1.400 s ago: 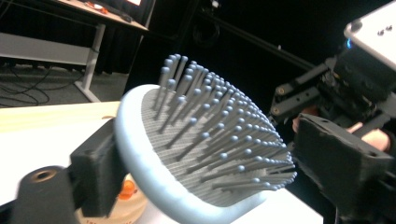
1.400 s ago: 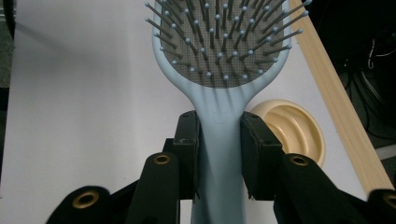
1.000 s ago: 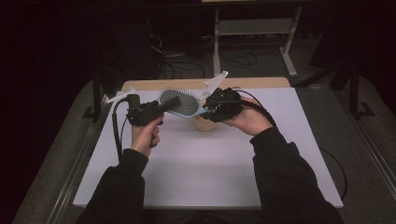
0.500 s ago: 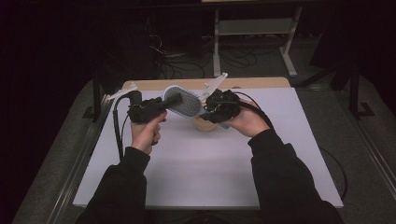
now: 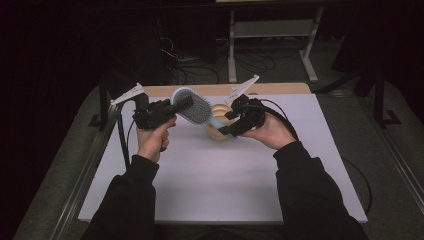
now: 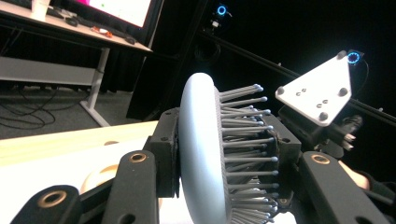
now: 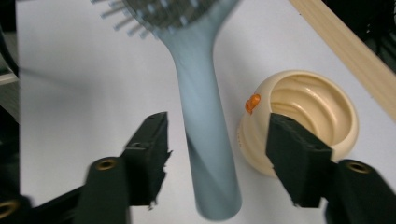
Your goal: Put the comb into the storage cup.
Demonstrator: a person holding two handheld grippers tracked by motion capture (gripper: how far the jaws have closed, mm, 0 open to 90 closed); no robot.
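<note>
A pale blue hairbrush (image 5: 196, 107) is held in the air over the white table (image 5: 210, 185). My left gripper (image 5: 181, 103) is shut on its oval head (image 6: 201, 154), one pad on the back and one against the bristles. The right gripper (image 5: 226, 126) is open; its jaws have just been opening, and the brush handle (image 7: 205, 140) runs between them with a gap on each side. A cream ridged cup (image 7: 317, 107) with a small orange mark stands on the table just beside the right jaw, also seen from above as the cup (image 5: 216, 133).
A wooden strip (image 5: 280, 89) runs along the table's far edge. Black cables (image 5: 122, 135) trail from both grippers. Beyond the table are a dark floor, desk legs and wires. The near half of the table is bare white surface.
The left jaws closed onto the brush head. The right jaws opened off the handle and that hand dropped slightly toward the cup.
</note>
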